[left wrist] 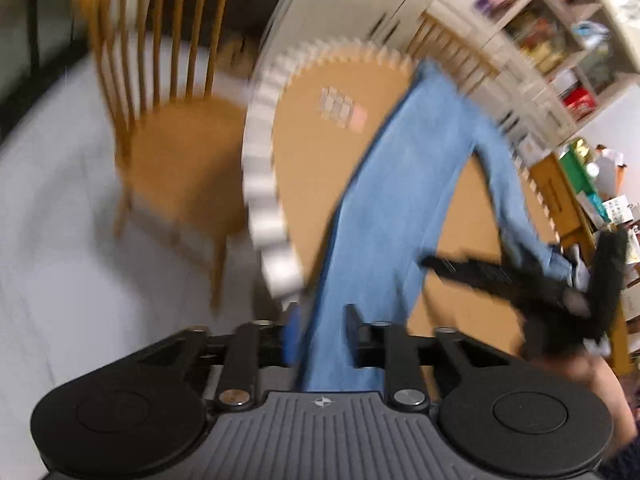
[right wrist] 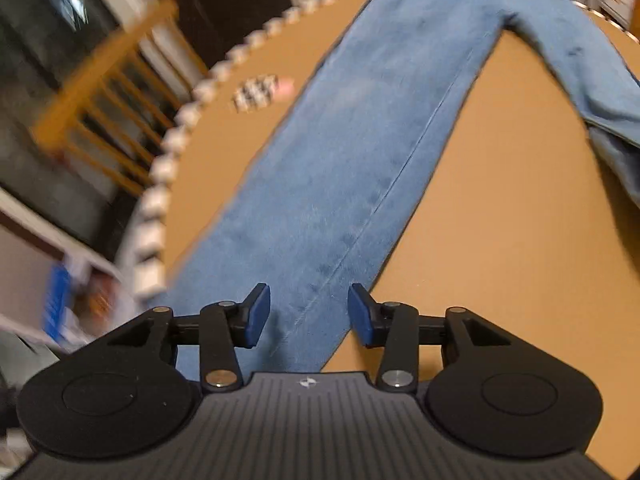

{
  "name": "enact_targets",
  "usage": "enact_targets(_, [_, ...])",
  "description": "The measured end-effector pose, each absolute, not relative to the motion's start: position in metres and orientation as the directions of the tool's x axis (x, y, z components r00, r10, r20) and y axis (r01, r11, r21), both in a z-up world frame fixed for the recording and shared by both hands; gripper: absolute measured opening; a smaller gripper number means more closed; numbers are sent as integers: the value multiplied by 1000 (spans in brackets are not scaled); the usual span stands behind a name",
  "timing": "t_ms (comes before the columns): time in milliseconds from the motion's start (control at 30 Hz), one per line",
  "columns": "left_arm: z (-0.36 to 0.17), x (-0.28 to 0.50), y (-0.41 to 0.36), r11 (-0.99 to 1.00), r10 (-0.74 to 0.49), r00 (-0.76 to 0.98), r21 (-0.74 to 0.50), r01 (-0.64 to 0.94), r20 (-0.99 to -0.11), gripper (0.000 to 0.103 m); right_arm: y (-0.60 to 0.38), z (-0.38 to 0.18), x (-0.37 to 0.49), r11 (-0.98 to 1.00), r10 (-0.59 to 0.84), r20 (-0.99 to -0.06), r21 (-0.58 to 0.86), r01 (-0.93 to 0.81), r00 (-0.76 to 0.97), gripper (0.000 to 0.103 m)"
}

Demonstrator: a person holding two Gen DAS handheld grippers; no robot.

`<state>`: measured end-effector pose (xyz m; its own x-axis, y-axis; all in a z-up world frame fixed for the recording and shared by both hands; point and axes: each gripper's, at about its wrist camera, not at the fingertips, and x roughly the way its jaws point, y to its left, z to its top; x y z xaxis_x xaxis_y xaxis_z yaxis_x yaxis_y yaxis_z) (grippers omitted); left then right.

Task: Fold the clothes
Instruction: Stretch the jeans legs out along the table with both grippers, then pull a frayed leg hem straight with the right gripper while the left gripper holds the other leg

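Light blue jeans (left wrist: 420, 152) lie stretched out on a round brown table (left wrist: 312, 140). One leg runs off the near table edge and passes between the fingers of my left gripper (left wrist: 320, 334), which is shut on the denim. The other leg bends right and ends near my right gripper (left wrist: 520, 250), seen with its black fingers spread wide. In the right wrist view, my right gripper (right wrist: 308, 312) is open above a long leg of the jeans (right wrist: 360, 140), with nothing gripped. The second leg lies at the far right, its end folded over. Both views are blurred by motion.
A wooden chair (left wrist: 180, 152) stands left of the table, also visible as a chair back (right wrist: 108, 92). A small chequered item (right wrist: 256, 90) lies on the table (right wrist: 500, 200) near its scalloped white rim. Cluttered shelves (left wrist: 560, 40) stand behind. A person's arm (left wrist: 600, 384) is at the right.
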<state>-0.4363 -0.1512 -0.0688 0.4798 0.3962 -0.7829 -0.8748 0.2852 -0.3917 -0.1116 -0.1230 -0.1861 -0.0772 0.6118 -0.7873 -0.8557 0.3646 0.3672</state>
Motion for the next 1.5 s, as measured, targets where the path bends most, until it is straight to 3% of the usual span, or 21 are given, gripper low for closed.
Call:
enact_targets(67, [-43,-427,-151,359,482,492,-348,-866,-725,58,-161,-158,-96,381,689,-725,347,-857,13,55])
enact_targets(100, [-39,-410,-151,401,473,528,-361,-842,-706,67,-179,-146,-87,398,707,-704,311,-863,72,66])
enact_targets(133, [-36,-392,-152,441,460,564,-375,-815,-686,72,-196,-137,-78,419,710,-691,261,-869,135,69])
enact_targets(167, [-33,-375,-152,481,445,599,-387,-787,-665,86,-211,-130,-66,449,705,-682,214,-867,197,69])
enact_targets(200, [-29,-357,-152,520,429,634,-398,-756,-644,90,-226,-123,-51,485,691,-676,171,-858,256,69])
enact_targets(300, [-20,-304,-153,628,369,728,-423,-653,-577,92,-264,-110,4,596,656,-662,160,-787,362,67])
enact_targets(433, [-46,-218,-174,640,329,752,-450,-623,-571,91,-306,-132,98,721,666,-656,446,-531,354,52])
enact_targets(500, [-66,-175,-182,634,309,743,-454,-626,-593,83,-310,-161,134,745,659,-677,527,-409,329,43])
enact_targets(600, [-96,-116,-179,586,249,711,-482,-651,-658,72,-305,-197,173,777,625,-733,549,-309,270,41])
enact_targets(700, [-120,-76,-170,501,239,652,-484,-718,-720,66,-291,-210,192,770,620,-751,527,-358,228,41])
enact_targets(867, [-133,-51,-172,421,282,624,-491,-763,-729,62,-282,-219,211,756,627,-754,531,-383,193,40])
enact_targets(900, [-133,-51,-174,412,283,620,-490,-768,-732,64,-280,-222,215,753,628,-754,528,-392,191,36])
enact_targets(1000, [-135,-50,-179,387,285,605,-489,-782,-743,67,-273,-226,220,735,638,-741,505,-452,209,4])
enact_targets(1300, [-131,-58,-181,340,226,684,-602,-722,-693,76,-318,-174,164,496,753,-657,574,-651,-5,4])
enact_targets(1400, [-130,-72,-187,331,189,745,-673,-662,-640,81,-343,-159,129,478,755,-656,548,-686,2,4])
enact_targets(1500, [-134,-88,-198,289,135,757,-705,-647,-639,81,-364,-145,93,474,754,-656,512,-717,29,4])
